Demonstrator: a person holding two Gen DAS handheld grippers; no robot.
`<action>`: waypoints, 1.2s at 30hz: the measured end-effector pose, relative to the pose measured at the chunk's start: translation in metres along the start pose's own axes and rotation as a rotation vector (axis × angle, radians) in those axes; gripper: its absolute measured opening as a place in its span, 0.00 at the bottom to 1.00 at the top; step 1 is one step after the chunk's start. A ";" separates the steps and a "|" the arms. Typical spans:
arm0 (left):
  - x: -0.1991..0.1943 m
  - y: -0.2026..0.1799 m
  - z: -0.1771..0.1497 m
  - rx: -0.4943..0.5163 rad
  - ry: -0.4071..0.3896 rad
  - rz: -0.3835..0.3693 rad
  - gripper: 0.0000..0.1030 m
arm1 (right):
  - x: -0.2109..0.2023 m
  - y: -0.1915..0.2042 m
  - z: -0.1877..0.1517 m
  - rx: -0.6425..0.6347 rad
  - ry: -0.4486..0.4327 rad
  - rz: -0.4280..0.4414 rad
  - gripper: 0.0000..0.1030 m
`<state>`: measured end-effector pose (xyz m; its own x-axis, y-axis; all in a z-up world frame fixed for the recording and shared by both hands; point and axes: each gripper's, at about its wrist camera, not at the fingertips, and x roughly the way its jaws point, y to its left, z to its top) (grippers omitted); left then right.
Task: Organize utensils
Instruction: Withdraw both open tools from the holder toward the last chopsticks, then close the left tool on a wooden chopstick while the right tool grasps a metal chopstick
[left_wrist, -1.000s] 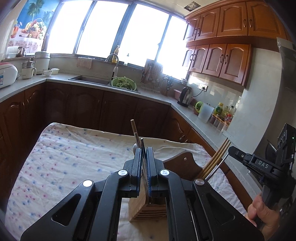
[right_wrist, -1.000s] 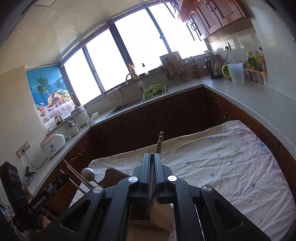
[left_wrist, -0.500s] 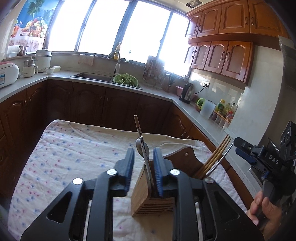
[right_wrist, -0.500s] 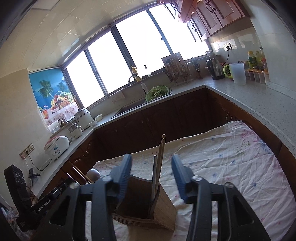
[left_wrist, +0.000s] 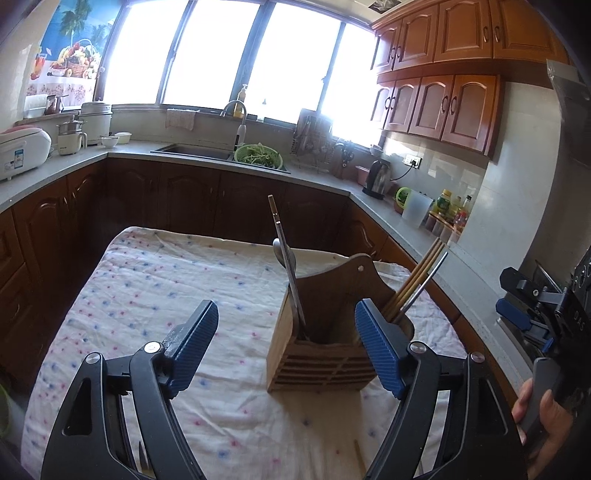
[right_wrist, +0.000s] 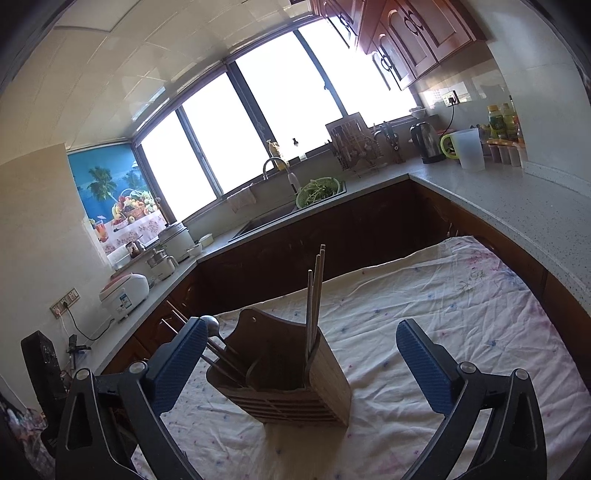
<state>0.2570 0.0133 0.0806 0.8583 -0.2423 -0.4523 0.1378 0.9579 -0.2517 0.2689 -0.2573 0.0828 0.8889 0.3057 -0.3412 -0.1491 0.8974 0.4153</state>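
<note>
A wooden utensil holder (left_wrist: 317, 354) (right_wrist: 295, 380) stands on the flowered tablecloth (left_wrist: 166, 295). In its left slot leans a metal spoon (left_wrist: 288, 266), and wooden chopsticks with a metal rod (left_wrist: 413, 284) lean out of its right side. My left gripper (left_wrist: 286, 347) hangs just short of the holder with its jaws opening, and the blue pads touch nothing. In the right wrist view, chopsticks (right_wrist: 316, 295) stand upright in the holder. My right gripper (right_wrist: 303, 365) is opening wide in front of it, nothing pressed between the pads. A hand (left_wrist: 543, 413) holds the right gripper.
An L-shaped counter (right_wrist: 517, 206) wraps around behind the table with a sink, a green colander (left_wrist: 258, 157), a kettle (right_wrist: 424, 142), a jug and a rice cooker (left_wrist: 22, 151). Dark cabinets (left_wrist: 184, 199) stand close beyond the table's far edge.
Both grippers were shut on utensils standing in the holder, the left on the spoon, the right on the chopsticks. Both have let go, spread wide and drawn back; the utensils stay in the holder.
</note>
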 end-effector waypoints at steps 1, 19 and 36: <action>-0.003 -0.002 -0.003 0.002 0.005 -0.005 0.76 | -0.005 -0.001 -0.004 0.001 0.001 0.001 1.00; -0.030 -0.021 -0.075 0.023 0.138 -0.037 0.78 | -0.074 -0.021 -0.073 -0.016 0.078 -0.083 1.00; -0.008 -0.032 -0.125 0.043 0.300 -0.044 0.78 | -0.076 -0.044 -0.126 -0.019 0.190 -0.168 0.99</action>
<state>0.1842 -0.0344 -0.0149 0.6678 -0.3118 -0.6759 0.1974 0.9497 -0.2430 0.1533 -0.2797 -0.0157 0.8049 0.2046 -0.5570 -0.0163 0.9460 0.3239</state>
